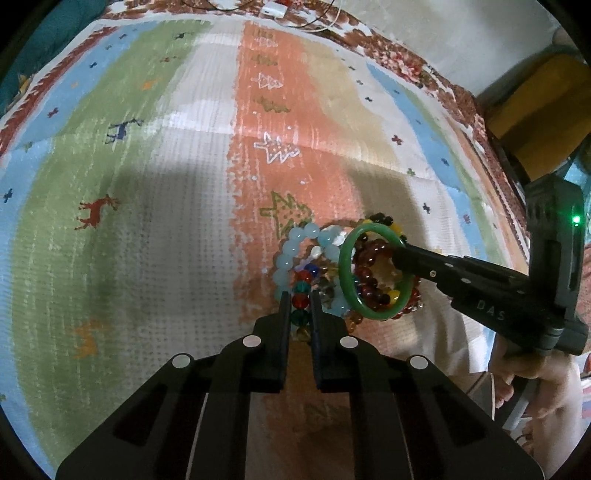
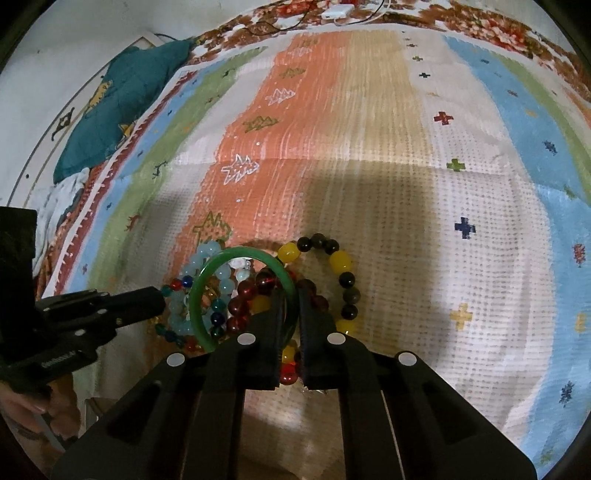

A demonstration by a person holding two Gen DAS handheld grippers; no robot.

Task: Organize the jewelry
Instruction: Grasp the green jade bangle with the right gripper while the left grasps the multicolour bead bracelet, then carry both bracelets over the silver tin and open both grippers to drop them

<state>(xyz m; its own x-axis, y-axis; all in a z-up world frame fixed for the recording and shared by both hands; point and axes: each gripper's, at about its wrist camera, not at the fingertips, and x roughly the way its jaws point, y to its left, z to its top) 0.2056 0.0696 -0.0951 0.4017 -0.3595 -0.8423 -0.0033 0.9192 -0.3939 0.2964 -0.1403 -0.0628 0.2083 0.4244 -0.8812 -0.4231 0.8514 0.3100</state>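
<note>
A pile of bracelets lies on the striped cloth (image 1: 184, 155). My right gripper (image 2: 291, 295) is shut on a green jade bangle (image 2: 240, 256) and holds it tilted up over the pile; the bangle also shows in the left wrist view (image 1: 345, 280). My left gripper (image 1: 298, 295) is shut on a multicoloured bead bracelet (image 1: 300, 301) with red and teal beads. A pale blue bead bracelet (image 1: 291, 247), a dark red bead bracelet (image 1: 367, 275) and a yellow-and-black bead bracelet (image 2: 341, 264) lie in the pile.
A teal pillow (image 2: 122, 107) lies at the cloth's far left edge. A white charger with cables (image 1: 273, 9) sits at the far edge. A yellow box (image 1: 543, 107) stands to the right off the cloth.
</note>
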